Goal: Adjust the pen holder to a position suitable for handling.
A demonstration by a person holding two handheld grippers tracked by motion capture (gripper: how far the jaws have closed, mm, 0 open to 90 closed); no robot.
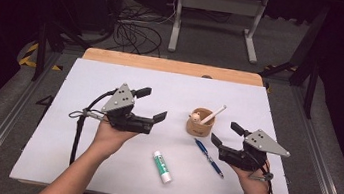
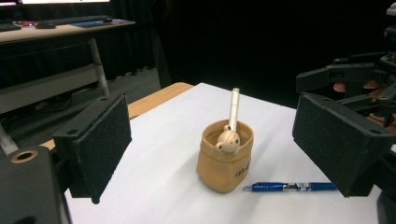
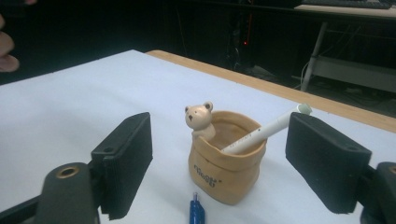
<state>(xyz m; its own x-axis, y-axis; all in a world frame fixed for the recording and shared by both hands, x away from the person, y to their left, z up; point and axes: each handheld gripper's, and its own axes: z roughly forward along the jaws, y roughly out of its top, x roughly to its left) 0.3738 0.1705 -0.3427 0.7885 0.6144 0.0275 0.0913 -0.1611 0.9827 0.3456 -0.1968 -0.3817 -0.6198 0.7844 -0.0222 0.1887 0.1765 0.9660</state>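
A tan, sack-shaped ceramic pen pot (image 2: 225,158) with a small bear figure is sitting mid-frame on the white counter (image 2: 168,154), holding a white pen (image 2: 233,108); a blue ballpoint pen (image 2: 290,186) is lying just right of it, between the wide-apart jaws.

- Tan bag-shaped pen holder (image 1: 200,123) with a small bear figure on its rim, upright right of the worktop's centre.
- White pen (image 1: 213,114) leaning inside it, tip up toward the far right.
- Blue pen (image 1: 209,158) lying flat just near of the holder.
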